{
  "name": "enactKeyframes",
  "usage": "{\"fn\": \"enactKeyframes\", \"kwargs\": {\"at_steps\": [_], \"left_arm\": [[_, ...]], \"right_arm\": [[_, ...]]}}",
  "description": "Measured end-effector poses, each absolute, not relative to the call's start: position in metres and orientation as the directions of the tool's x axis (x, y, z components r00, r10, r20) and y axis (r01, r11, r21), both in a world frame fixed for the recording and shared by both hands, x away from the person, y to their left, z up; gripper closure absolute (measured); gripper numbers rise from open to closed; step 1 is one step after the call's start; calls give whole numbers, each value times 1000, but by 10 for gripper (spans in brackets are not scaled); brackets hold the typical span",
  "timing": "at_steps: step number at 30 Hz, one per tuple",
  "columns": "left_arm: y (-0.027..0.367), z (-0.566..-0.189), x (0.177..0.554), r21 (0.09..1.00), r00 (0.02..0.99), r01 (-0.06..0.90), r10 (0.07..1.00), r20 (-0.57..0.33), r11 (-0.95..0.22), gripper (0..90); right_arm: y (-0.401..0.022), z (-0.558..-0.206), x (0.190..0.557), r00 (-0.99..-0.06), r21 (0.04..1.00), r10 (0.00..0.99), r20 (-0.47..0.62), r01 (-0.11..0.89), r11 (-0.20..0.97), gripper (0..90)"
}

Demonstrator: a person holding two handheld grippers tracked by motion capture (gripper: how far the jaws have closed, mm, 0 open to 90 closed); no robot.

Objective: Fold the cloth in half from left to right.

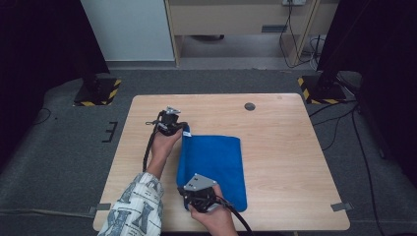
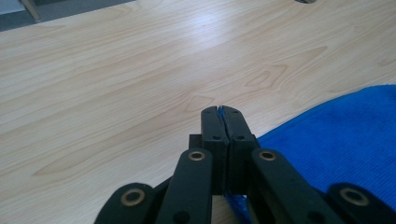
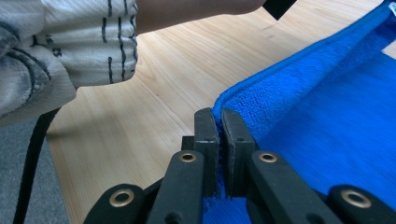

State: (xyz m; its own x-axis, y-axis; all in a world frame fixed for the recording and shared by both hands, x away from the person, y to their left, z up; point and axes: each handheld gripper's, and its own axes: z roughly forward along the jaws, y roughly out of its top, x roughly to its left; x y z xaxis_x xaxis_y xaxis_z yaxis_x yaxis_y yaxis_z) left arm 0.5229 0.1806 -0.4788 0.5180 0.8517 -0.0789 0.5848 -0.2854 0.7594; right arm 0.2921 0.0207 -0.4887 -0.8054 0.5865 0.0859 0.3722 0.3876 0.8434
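While the blue towel (image 1: pixel 216 164) lies folded on the wooden table (image 1: pixel 285 147), left of centre toward the near edge, both grippers pinch its left edge. Left gripper (image 1: pixel 183 132) clamps the far-left corner; in the left gripper view (image 2: pixel 222 112) a sliver of blue shows between the closed jaws. Right gripper (image 1: pixel 187 199) clamps the near-left corner; in the right gripper view (image 3: pixel 218 114) the hem sits nipped between the jaws, the edge lifted off the table. Patterned sleeve (image 1: pixel 135 209) covers the left forearm.
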Motion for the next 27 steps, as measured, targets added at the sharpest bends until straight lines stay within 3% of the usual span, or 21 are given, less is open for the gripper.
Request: {"fn": "enactKeyframes", "kwargs": {"at_steps": [10, 27], "left_arm": [[135, -481, 526, 759, 567, 567, 820, -77, -320, 886], [102, -488, 524, 748, 601, 561, 796, -73, -355, 885]], "right_arm": [[-15, -492, 287, -791, 835, 608, 72, 381, 396, 866], [-43, -499, 279, -771, 819, 635, 50, 395, 416, 864]]}}
